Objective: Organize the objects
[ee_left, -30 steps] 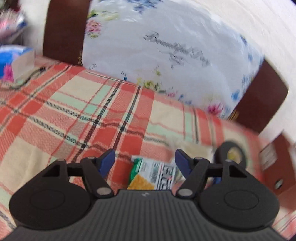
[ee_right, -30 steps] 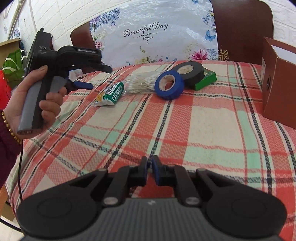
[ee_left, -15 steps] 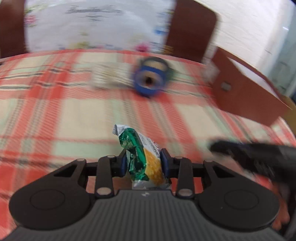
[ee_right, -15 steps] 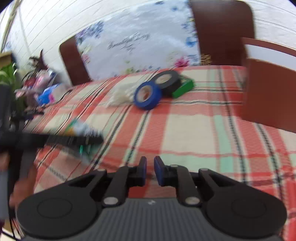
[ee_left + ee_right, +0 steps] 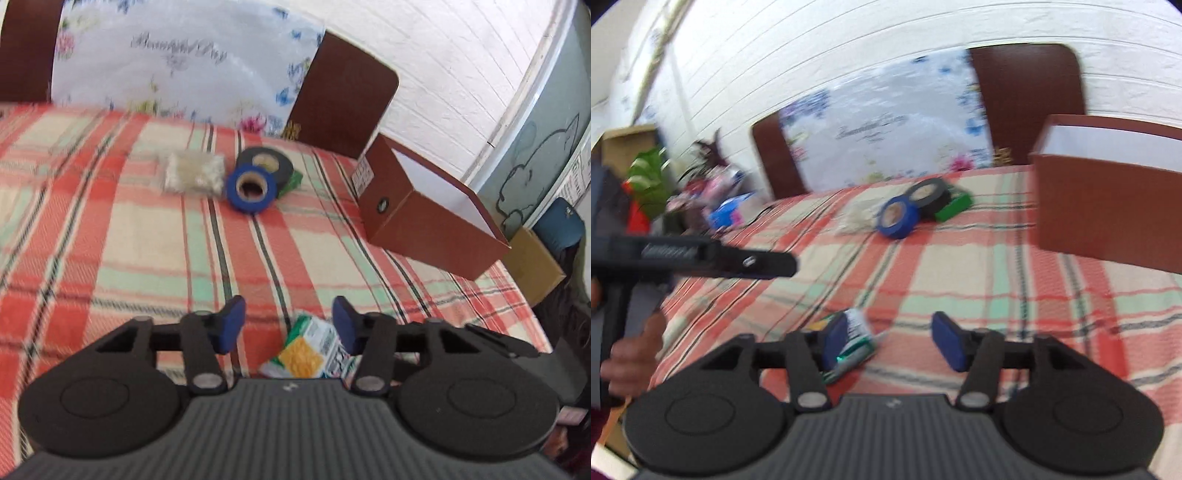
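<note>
Letting go is what has just happened on my left side: half a second back the left gripper was clenched on the small green-and-yellow foil snack packet, and its jaws have just been opening, so the packet now lies loose on the red, cream and green plaid tablecloth, between the blue pads and close against the right-hand one, with no squeeze on it that I can see. The right gripper has also just been opening from nearly shut; its jaws stand wide and unloaded, with the same packet showing just behind its left pad. I read this as a hand-over across the table, with the right side about to collect.

The open brown cardboard box stands to the right, well apart from the packet. Further back the blue tape roll, the black tape roll, a clear bag of small pale pieces and a flat green item are still untouched. So one piece is halfway to the box, in my judgement, and four wait.
</note>
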A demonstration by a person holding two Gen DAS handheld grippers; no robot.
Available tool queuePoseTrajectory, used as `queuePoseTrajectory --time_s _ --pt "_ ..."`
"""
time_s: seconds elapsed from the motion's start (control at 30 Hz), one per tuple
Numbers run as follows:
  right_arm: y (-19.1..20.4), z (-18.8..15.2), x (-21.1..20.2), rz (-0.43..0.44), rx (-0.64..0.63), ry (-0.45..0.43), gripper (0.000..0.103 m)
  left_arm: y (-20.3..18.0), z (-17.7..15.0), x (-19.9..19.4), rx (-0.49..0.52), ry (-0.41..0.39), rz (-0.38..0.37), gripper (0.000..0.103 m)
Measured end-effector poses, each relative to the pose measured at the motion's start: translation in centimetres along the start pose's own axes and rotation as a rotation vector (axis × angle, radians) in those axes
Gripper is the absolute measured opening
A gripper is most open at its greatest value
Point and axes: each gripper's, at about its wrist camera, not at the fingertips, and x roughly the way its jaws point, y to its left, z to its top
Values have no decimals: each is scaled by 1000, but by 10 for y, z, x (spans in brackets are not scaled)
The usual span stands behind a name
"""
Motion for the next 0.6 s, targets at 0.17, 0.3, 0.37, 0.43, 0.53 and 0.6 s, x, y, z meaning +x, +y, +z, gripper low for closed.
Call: queuePoseTrajectory --time_s 0.17,0.3,0.37,0.43,0.53,0.6 --pt "32 -11 36 2 -121 93 85 -3 -13 28 2 117 -33 40" --pt "37 -7 60 -60 -166 137 69 3 -18 35 -55 145 -47 37" --pt "31 -4 56 -46 -160 134 61 0 -16 35 -69 157 -62 36" --pt "20 -4 46 -41 -148 127 57 -11 -15 40 -56 172 -82 34" --pt "0 -7 25 -88 -120 105 56 -42 -16 55 0 190 -116 34" --pt "-17 -10 8 -136 -76 84 55 -65 -17 69 37 217 -155 35"
